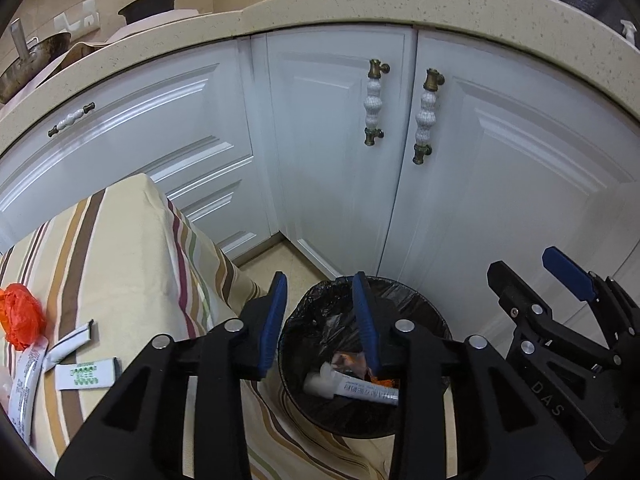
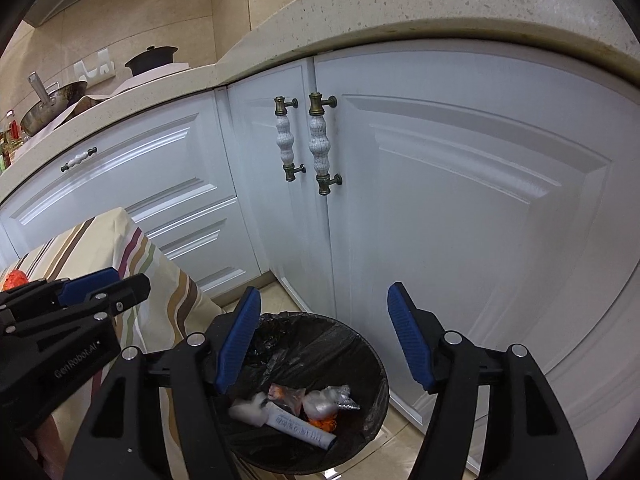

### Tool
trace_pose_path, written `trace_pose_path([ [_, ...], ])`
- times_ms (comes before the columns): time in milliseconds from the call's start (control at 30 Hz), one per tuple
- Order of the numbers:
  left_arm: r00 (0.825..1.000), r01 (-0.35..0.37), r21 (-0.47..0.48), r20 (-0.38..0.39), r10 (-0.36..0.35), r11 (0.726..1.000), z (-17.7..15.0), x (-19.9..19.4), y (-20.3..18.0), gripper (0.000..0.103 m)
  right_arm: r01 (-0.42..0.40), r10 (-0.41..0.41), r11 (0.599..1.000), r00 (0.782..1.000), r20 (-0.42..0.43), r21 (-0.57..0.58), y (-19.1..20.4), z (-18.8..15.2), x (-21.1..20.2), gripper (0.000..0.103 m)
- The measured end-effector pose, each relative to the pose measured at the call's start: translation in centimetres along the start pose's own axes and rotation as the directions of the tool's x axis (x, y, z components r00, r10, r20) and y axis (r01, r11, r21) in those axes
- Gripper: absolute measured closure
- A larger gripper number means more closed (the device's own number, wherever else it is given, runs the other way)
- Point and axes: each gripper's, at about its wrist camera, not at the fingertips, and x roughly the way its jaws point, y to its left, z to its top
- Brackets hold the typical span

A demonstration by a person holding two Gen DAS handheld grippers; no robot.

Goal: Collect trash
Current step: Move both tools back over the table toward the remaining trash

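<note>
A black-lined trash bin (image 1: 416, 304) stands on the floor by the cabinets; it also shows in the right wrist view (image 2: 360, 344). Inside lie a white tube (image 2: 296, 426), a clear wrapper (image 2: 330, 400) and orange scraps. My left gripper (image 1: 320, 320) is open and empty above the bin's left rim. My right gripper (image 2: 324, 344) is open and empty above the bin; it also shows in the left wrist view (image 1: 532, 276). On the striped tablecloth (image 1: 120, 264) lie an orange crumpled bag (image 1: 20, 320), white sachets (image 1: 86, 374) and a white wrapper (image 1: 24, 384).
White cabinet doors with ceramic handles (image 1: 376, 102) stand right behind the bin. A speckled counter (image 1: 360, 0) above carries a wok (image 1: 32, 60) and a dark pot (image 1: 150, 4). Beige floor tiles (image 1: 280, 256) lie between table and cabinets.
</note>
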Motion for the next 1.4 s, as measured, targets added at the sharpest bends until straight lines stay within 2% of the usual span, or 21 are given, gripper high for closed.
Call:
trace_pose_path([
  [200, 0.999, -0.018, -0.008, 0.049, 0.018, 1.0, 0.4, -3.1, 1.8, 0.059, -0.021, 0.021, 1.0, 1.0, 0.015, -0.005, 1.2, 0.6, -1.3, 0.038],
  [533, 0.991, -0.114, -0.043, 0.067, 0.117, 0.993, -1.7, -8.5, 8.8, 0.057, -0.126, 0.128, 0.99, 0.991, 0.025, -0.069, 7.6, 0.7, -3.9, 0.038],
  [733, 0.979, -0.196, -0.088, 0.042, 0.2, 0.977, -4.7, -11.4, 14.4, 0.056, -0.197, 0.2, 0.974, 0.98, 0.019, -0.111, 12.4, 0.5, -5.2, 0.038],
  [833, 0.967, -0.248, -0.123, 0.031, 0.253, 0.961, -6.2, -12.9, 17.6, 0.054, -0.226, 0.23, 0.965, 0.973, 0.012, -0.131, 14.5, 0.3, -5.9, 0.038],
  [867, 0.963, -0.26, -0.134, 0.029, 0.266, 0.956, -6.5, -13.3, 18.4, 0.049, -0.234, 0.237, 0.962, 0.971, 0.011, -0.14, 15.2, 0.1, -6.2, 0.038],
  [967, 0.951, -0.3, -0.172, 0.02, 0.308, 0.938, -7.6, -14.5, 21.4, 0.048, -0.258, 0.263, 0.951, 0.965, 0.005, -0.169, 17.4, -0.3, -7.0, 0.038],
  [1200, 0.925, -0.372, -0.222, -0.012, 0.379, 0.901, -9.3, -15.2, 26.2, 0.042, -0.305, 0.309, 0.926, 0.951, -0.018, -0.222, 21.5, -1.3, -8.1, 0.038],
  [1400, 0.933, -0.356, -0.209, -0.037, 0.357, 0.911, -10.1, -14.0, 27.5, 0.042, -0.319, 0.32, 0.914, 0.947, -0.039, -0.252, 23.5, -1.8, -8.3, 0.038],
])
